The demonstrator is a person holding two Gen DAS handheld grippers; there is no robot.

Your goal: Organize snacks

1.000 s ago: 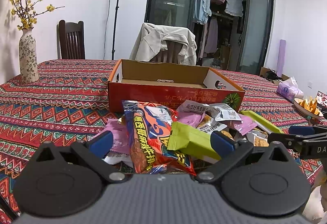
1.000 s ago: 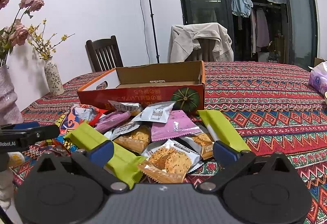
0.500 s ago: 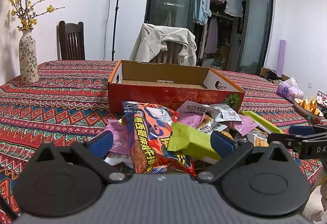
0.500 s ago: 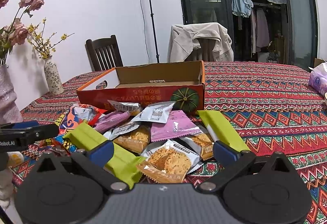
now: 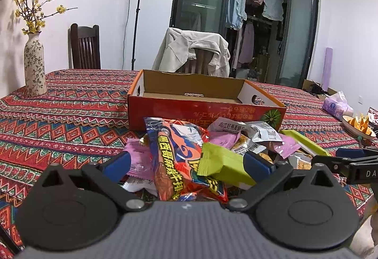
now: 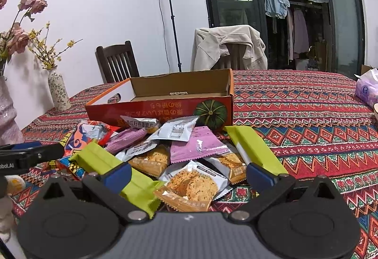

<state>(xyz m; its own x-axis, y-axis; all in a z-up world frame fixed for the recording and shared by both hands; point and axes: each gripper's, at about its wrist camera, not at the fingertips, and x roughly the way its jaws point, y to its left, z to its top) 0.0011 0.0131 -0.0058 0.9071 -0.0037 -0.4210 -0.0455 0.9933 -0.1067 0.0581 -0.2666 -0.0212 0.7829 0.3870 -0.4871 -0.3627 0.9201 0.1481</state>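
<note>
A: Nothing has moved since a second ago as far as I can see; both rigs sit where they were.

B: Jaw state?

A: Left gripper [image 5: 186, 162] has its fingers spread wide, holding nothing; right gripper [image 6: 187, 173] the same, spread wide and free. I see the right one's tip at the right edge of the left view, and the left one's tip at the left edge of the right view.

B: Where's the pile?

A: Snack pile [image 6: 179, 152] lies on the patterned tablecloth [image 6: 319, 140], just ahead of both grippers; nearest my left fingers is the orange chip bag [image 5: 182, 159] with a green packet [image 5: 224, 164] lying over its right side; nearest my right fingers is a clear cracker packet [image 6: 193, 185]; a purple packet [image 6: 196, 144] sits behind it and a second green packet [image 6: 255, 150] to its right.

B: Box?

A: Orange cardboard box [image 5: 205, 105] stands open right behind the pile; the rearmost packets touch its front wall; no snacks visible inside. Further back: flower vase [image 5: 35, 65], chair with a jacket [image 5: 193, 55].
</note>
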